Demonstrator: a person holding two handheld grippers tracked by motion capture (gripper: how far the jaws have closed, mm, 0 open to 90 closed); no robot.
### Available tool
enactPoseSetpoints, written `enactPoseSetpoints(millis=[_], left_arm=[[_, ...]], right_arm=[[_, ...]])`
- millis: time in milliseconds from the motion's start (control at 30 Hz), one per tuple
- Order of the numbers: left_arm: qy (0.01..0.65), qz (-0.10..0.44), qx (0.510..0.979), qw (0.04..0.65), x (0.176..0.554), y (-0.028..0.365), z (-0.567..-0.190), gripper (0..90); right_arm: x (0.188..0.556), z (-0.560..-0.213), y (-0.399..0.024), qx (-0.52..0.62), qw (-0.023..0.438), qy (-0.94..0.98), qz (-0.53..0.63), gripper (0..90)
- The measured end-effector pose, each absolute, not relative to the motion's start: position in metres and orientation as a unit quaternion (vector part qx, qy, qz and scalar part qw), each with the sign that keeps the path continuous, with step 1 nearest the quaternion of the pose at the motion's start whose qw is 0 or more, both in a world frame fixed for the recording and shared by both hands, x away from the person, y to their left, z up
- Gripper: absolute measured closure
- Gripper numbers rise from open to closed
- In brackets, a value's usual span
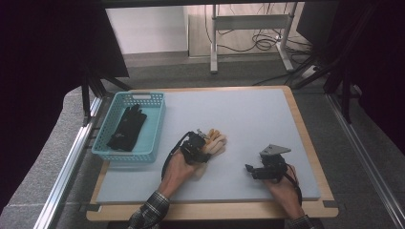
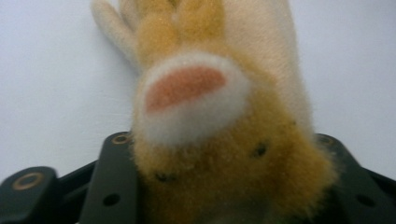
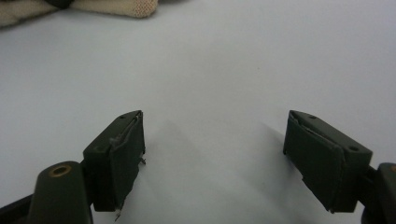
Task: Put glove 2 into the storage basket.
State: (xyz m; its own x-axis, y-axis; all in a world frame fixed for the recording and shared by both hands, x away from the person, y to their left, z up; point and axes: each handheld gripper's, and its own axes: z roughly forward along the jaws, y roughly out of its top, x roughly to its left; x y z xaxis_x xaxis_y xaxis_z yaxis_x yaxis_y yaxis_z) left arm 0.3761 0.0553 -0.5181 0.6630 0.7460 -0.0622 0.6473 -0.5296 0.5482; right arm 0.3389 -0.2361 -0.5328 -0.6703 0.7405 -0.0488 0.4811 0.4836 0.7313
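Layout, table top: basket (image 1: 102,148) far left w/ glove (image 1: 127,128) in it; fuzzy glove (image 1: 216,142) mid-table; mat (image 1: 248,119) under all.
L gripper (image 1: 197,149) sits on near end of fuzzy glove (image 2: 219,121), jaws either side of it, just right of basket. R gripper (image 1: 255,171) well apart to the right, nearer front edge, on bare mat (image 3: 210,70); fuzzy glove (image 3: 112,7) beyond it.

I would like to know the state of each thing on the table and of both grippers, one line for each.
Fuzzy tan glove: lying flat on the mat, clamped at one end.
Left gripper: shut on the fuzzy tan glove.
Right gripper: open, holding nothing, over bare mat.
Black glove: lying inside the basket.
Blue basket: upright at the table's left edge.
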Motion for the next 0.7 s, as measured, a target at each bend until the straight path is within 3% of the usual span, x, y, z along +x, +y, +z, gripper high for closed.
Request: enactPoseSetpoints(millis=[167, 700], left_arm=[[0.398, 0.094, 0.870, 0.276, 0.376, 0.057, -0.514, 56.4], [0.424, 0.134, 0.850, 0.281, 0.393, 0.093, -0.465, 55.2]], right_arm=[[0.339, -0.533, -0.236, 0.363, 0.182, 0.842, 0.355, 20.0], [0.339, -0.533, -0.236, 0.363, 0.182, 0.842, 0.356, 20.0]])
